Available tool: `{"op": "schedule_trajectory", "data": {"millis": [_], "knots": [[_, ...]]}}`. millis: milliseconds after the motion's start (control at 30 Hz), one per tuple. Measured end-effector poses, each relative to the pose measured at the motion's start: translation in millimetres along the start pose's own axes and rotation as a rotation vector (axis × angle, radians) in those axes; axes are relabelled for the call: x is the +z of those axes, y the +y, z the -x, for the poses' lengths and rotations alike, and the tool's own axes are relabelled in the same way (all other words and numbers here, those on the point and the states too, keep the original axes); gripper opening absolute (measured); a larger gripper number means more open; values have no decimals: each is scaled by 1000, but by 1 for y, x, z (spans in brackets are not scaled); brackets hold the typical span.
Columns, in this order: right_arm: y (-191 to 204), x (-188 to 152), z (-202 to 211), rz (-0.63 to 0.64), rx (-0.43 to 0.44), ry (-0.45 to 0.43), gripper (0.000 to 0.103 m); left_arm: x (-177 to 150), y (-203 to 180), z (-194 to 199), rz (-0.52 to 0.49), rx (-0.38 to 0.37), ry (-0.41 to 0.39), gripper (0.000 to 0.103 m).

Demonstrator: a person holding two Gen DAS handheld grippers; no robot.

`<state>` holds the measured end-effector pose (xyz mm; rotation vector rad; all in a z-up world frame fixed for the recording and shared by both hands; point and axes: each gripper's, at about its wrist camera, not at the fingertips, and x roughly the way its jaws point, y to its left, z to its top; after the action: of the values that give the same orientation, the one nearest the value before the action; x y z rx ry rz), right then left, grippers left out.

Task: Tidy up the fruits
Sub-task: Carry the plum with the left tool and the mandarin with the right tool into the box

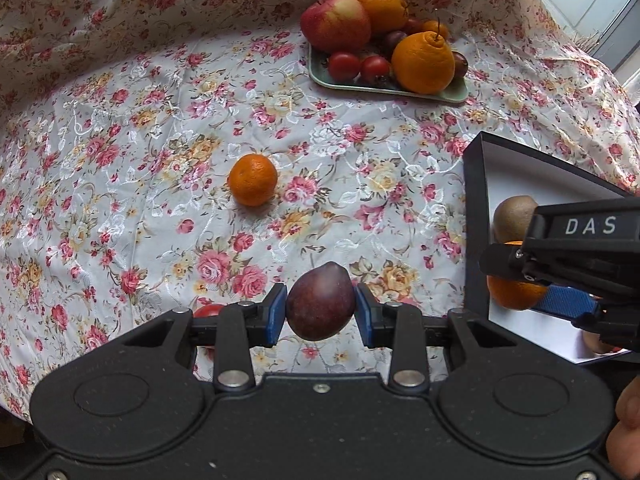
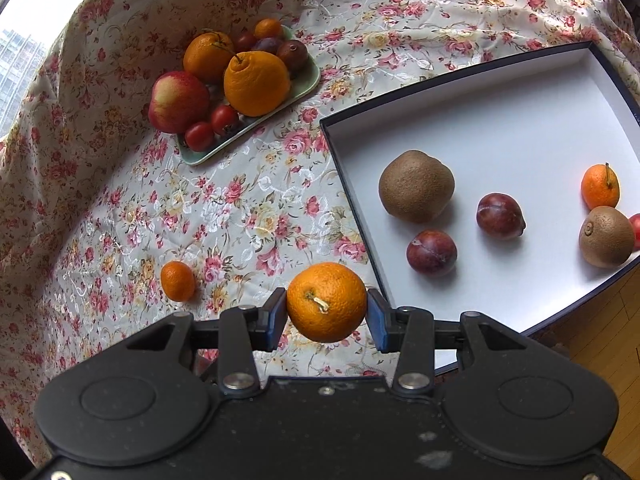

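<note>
My left gripper (image 1: 321, 307) is shut on a dark purple plum (image 1: 320, 300), held above the floral tablecloth. My right gripper (image 2: 327, 307) is shut on an orange (image 2: 326, 302), just left of the black-rimmed white box (image 2: 520, 128); it also shows in the left wrist view (image 1: 516, 292). The box holds two plums (image 2: 432, 252), two kiwis (image 2: 416, 191) and a small tangerine (image 2: 599, 186). A green tray (image 1: 400, 90) at the back holds an apple (image 1: 335, 21), oranges, cherry tomatoes and plums. A loose tangerine (image 1: 253, 179) lies on the cloth.
A cherry tomato (image 1: 207, 311) lies on the cloth behind my left finger. The box (image 1: 476, 216) stands at the table's right edge, over a wooden floor (image 2: 600, 344). A window is beyond the tray.
</note>
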<state>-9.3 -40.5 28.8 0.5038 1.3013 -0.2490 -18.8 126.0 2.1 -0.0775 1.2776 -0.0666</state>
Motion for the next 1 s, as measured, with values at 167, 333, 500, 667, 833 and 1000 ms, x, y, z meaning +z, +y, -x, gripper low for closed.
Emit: {"op": "schedule_trajectory", "data": {"millis": [167,333,500,667,833,1000], "knots": [[-40,14,6,-89,-26,-21,44,0,-33,5,-49,-26,-17,45],[-80,24,17,-164,-49,-62,44,-2,-64,7,-93,-60,-23,45],[-113,31,25,-219,-67,-98,44,-7,-96,6,-150,-85,-27,45],[-147,38,33,-291,-72,-142,44,-8,-124,0,-177,-117,-14,45],[-174,43,45,-354,-84,-218,44,-4,-146,-4,-197,-136,-18,45],[-189,47,46,-381,-109,-239,44,2,-161,-8,-205,-133,-37,45]]}}
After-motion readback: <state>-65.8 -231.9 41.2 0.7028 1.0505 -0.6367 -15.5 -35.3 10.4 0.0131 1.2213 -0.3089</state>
